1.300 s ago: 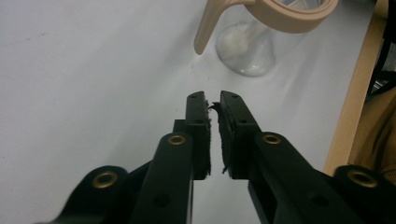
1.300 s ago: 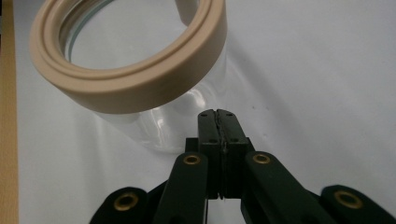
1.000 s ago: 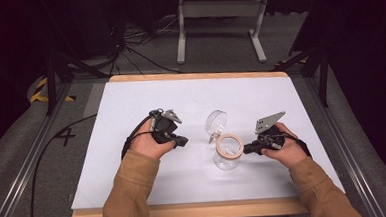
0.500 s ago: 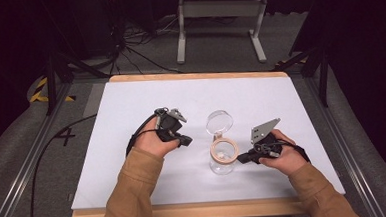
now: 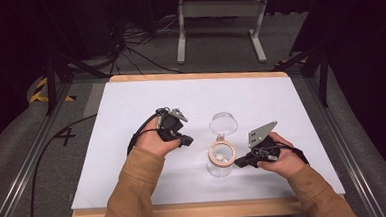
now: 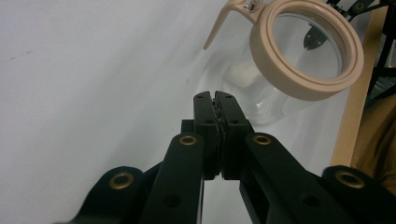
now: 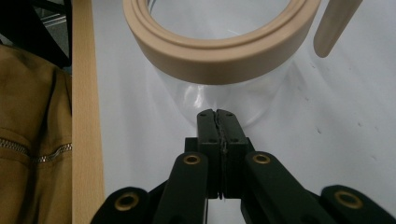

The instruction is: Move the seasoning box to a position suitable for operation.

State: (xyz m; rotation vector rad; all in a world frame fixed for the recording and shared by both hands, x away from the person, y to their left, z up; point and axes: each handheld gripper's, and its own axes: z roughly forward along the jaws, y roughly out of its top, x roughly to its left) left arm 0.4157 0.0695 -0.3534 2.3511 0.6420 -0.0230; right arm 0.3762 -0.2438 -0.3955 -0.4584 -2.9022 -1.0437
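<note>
Clear jar (image 5: 220,162) with beige collar (image 5: 221,153) and hinged lid (image 5: 223,122) swung open is stood on the worktop (image 5: 130,101), between the two grippers. Left gripper (image 5: 186,139): jaws closed, nothing held, jar just ahead and to its right. Right gripper (image 5: 240,162): jaws closed, empty, tips near the jar wall, just below the collar. Jar is judged light, rigid, slick-walled, breakable if glass, easily tipped. Collar (image 7: 219,46) is judged the best grip point: matte, stiff. Open lid should be avoided; the hinge looks weak.
</note>
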